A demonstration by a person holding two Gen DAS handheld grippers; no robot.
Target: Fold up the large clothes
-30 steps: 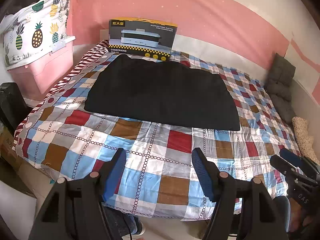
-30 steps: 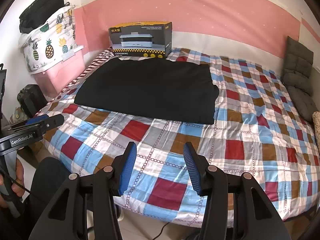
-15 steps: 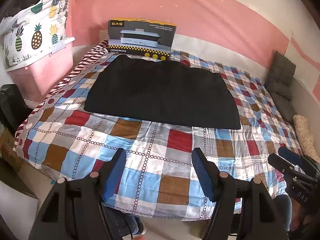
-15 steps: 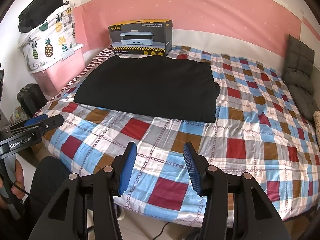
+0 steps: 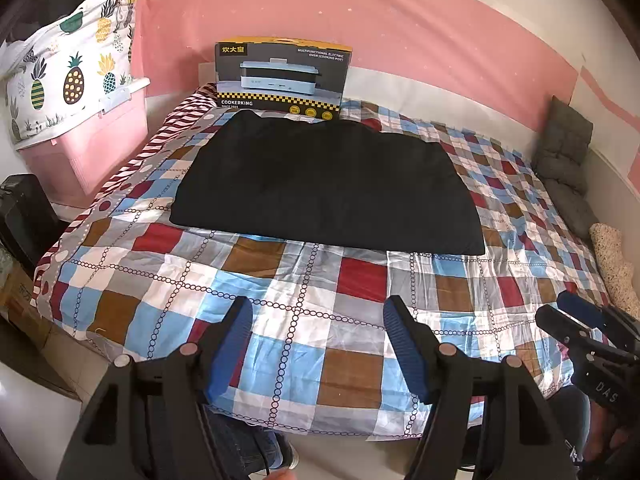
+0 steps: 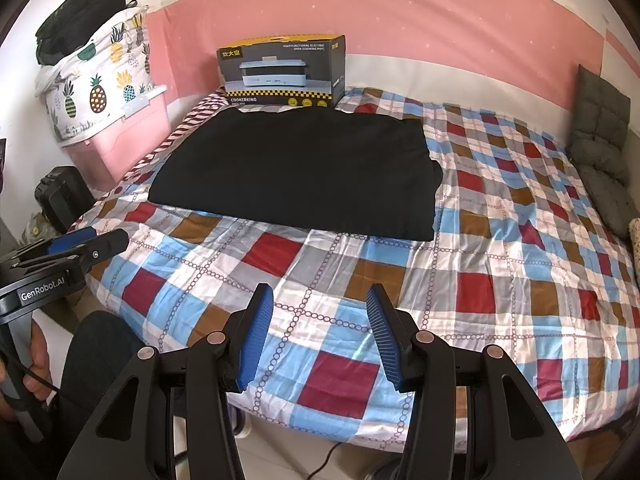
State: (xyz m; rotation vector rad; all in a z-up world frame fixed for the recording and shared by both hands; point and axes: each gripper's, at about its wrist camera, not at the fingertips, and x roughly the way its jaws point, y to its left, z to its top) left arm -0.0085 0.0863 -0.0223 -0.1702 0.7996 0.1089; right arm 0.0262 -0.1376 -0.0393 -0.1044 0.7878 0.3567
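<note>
Behind the black garment (image 5: pixel 324 184), a box (image 5: pixel 282 74) reads "COOKERKING".

Both views are bright and evenly lit by soft daylight, with no hard shadows on the bed (image 5: pixel 280 292). The sheen on the checked bedcover (image 6: pixel 460 288) shows pale glare along its creases near the front edge. The black garment (image 5: pixel 320 188) reads as a flat dark mass with almost no fold detail. Fisheye distortion bows the pink wall (image 6: pixel 400 20) and bends the bed's edges; the corners of each picture fall into black vignette. Focus is sharp throughout, without motion blur; the box lettering (image 5: pixel 237 102) is legible.
</note>
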